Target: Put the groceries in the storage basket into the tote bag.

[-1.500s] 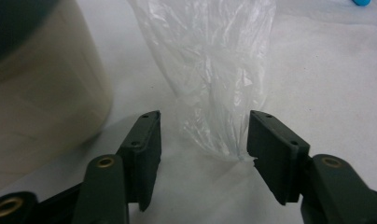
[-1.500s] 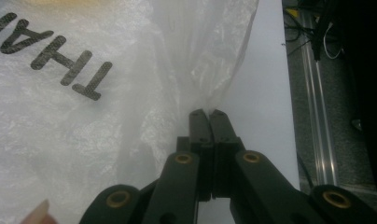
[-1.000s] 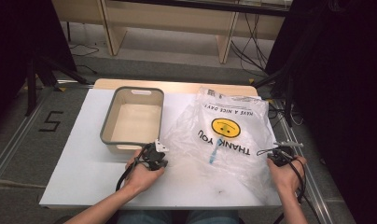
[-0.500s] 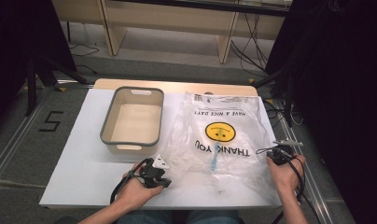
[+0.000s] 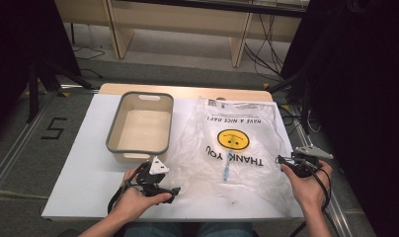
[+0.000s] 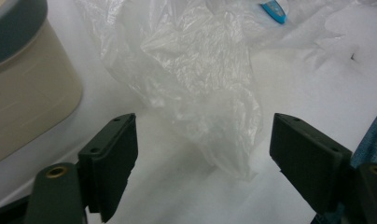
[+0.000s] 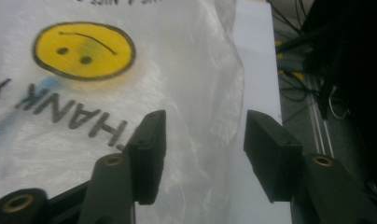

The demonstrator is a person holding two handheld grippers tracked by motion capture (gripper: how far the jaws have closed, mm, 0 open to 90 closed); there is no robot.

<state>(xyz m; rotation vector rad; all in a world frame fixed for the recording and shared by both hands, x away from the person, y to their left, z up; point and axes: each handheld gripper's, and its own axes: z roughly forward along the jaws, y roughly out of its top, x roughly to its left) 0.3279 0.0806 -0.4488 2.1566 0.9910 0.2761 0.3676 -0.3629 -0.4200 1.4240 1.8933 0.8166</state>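
The bag (image 5: 234,148) lies flat on the tabletop (image 5: 84,168), right of the bin (image 5: 140,123). Both grippers, left (image 5: 174,190) and right (image 5: 280,160), have just been opening their jaws and grip nothing. Lift them straight away, so the film does not drag.

Thin crinkled plastic on a matt white worktop

You have a clear, glossy, wrinkled plastic bag (image 5: 234,148) at centre frame on the smooth matt worktop (image 5: 84,168); left of it sits your smooth beige plastic tub (image 5: 140,126) with a grey rim, and your left gripper (image 6: 203,168) and right gripper (image 7: 203,154) show matt black plastic jaws with brass-coloured rivets.
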